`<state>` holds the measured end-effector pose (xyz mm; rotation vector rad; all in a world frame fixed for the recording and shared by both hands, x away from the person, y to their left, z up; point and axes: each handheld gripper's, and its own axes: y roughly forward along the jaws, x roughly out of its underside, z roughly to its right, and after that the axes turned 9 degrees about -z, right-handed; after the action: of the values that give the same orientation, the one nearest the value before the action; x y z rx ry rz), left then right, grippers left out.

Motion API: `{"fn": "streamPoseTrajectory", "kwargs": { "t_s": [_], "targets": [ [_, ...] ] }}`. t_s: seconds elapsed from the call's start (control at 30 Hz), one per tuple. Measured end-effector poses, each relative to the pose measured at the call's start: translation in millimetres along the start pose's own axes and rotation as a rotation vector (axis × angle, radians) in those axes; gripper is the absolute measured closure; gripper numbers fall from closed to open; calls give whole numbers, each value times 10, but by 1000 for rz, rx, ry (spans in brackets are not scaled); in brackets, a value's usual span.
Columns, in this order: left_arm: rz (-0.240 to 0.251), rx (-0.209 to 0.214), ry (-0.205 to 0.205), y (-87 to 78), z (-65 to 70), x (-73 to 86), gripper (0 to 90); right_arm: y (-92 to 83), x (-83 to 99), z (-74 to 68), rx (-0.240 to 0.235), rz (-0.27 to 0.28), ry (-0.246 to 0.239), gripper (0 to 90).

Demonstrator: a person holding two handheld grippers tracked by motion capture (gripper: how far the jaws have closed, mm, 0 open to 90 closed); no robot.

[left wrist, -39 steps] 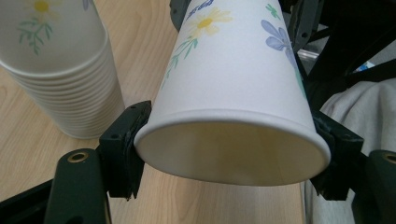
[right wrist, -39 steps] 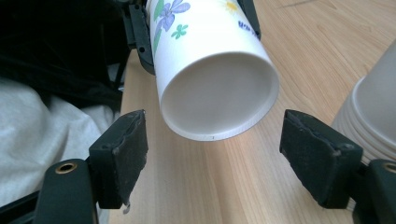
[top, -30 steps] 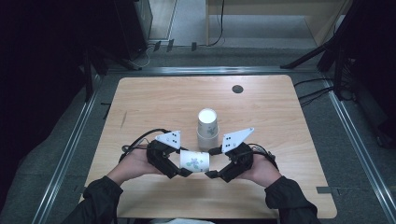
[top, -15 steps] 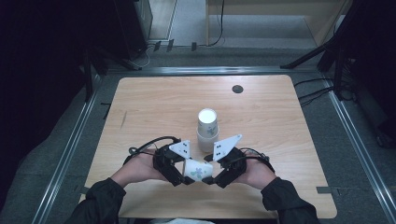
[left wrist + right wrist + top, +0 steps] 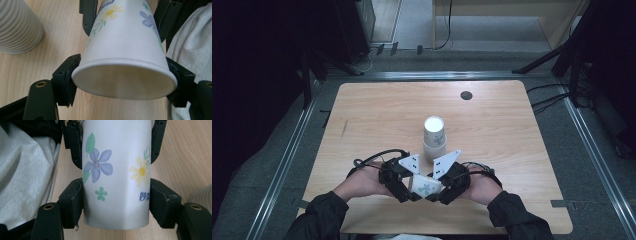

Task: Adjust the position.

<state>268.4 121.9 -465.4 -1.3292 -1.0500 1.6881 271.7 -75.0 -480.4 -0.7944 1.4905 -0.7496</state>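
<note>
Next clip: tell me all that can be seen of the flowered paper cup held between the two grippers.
The flowered paper cup is white, apparently paper, printed with a purple flower, a yellow daisy, green leaves and some blue script. It lies on its side above the table's near edge. The left gripper clamps it near the rolled rim, whose open mouth looks empty; the right gripper clamps its narrower end, squeezed slightly flat. It does not touch the ribbed cup stack behind it.

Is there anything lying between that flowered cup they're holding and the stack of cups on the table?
Nothing visible does. The flowered cup is clamped on its side between the left gripper and the right gripper, near the table's front edge. The cup stack stands just beyond it, with bare wood between them.
</note>
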Motion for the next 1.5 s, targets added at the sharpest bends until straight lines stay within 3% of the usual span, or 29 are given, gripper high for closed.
{"fn": "streamPoseTrajectory", "kwargs": {
  "t_s": [0.17, 0.27, 0.6, 0.83, 1.13, 1.5],
  "targets": [
    [26, -7, 7, -7, -12, 19, 204, -22, -4, 1, 2, 11, -6, 341],
    [27, -18, -8, -16, -29, 24, 126, -49, 0, 5, 7, 23, -4, 341],
    [174, -48, -69, -201, -104, 127, 117, -234, 65, 79, 41, 95, 29, 340],
    [225, -62, -98, -270, -107, 214, 124, -344, 100, 153, 44, 145, 54, 341],
    [331, -54, -148, -349, -75, 292, 129, -451, 95, 223, 9, 229, 85, 340],
    [437, -26, -187, -375, -2, 295, 142, -352, -17, 238, -59, 242, 62, 341]
  ]
}}
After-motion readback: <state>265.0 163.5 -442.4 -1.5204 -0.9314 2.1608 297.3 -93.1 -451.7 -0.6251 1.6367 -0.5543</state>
